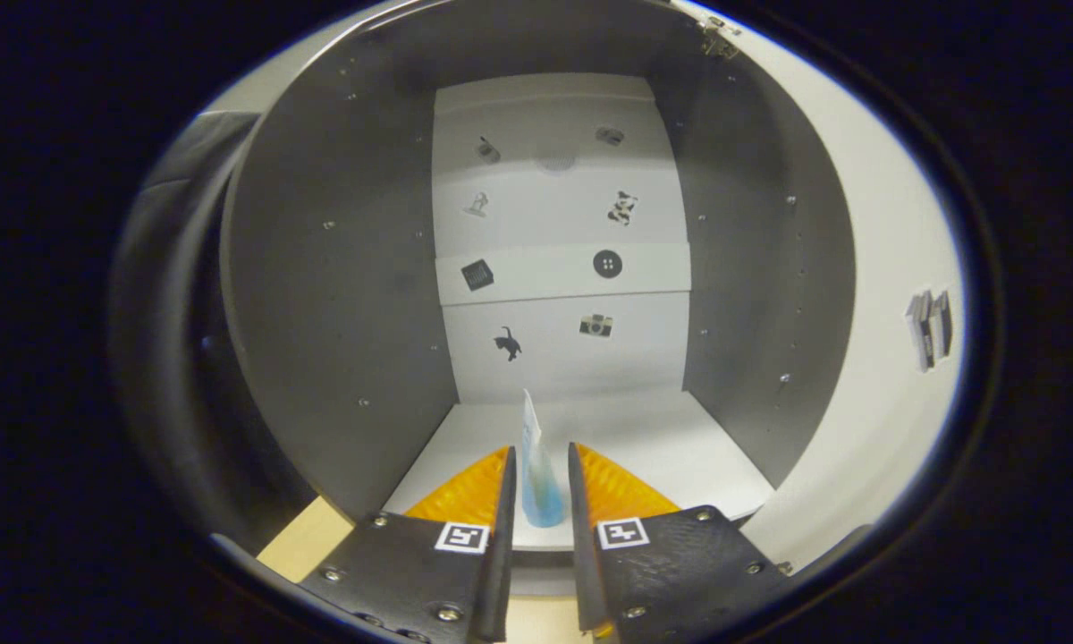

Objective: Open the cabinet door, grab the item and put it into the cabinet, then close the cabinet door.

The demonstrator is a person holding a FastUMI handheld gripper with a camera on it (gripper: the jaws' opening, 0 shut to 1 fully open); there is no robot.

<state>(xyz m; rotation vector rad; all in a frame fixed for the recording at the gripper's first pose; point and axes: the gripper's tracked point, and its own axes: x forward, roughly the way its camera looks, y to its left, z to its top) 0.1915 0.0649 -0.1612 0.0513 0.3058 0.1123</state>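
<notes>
One cabinet gapes open ahead, its single door swung wide to the right, and eight small stickers dot the white back panels. One blue-and-white tube stands cap-down at the front edge of the cabinet floor, between the gripper jaws, which sit close on either side of it, though I cannot tell whether they press on it.

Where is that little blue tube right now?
The blue tube stands upright between the two fingers of the claw, at the front edge of the open cabinet's floor, with the sticker-covered back wall beyond it.
</notes>
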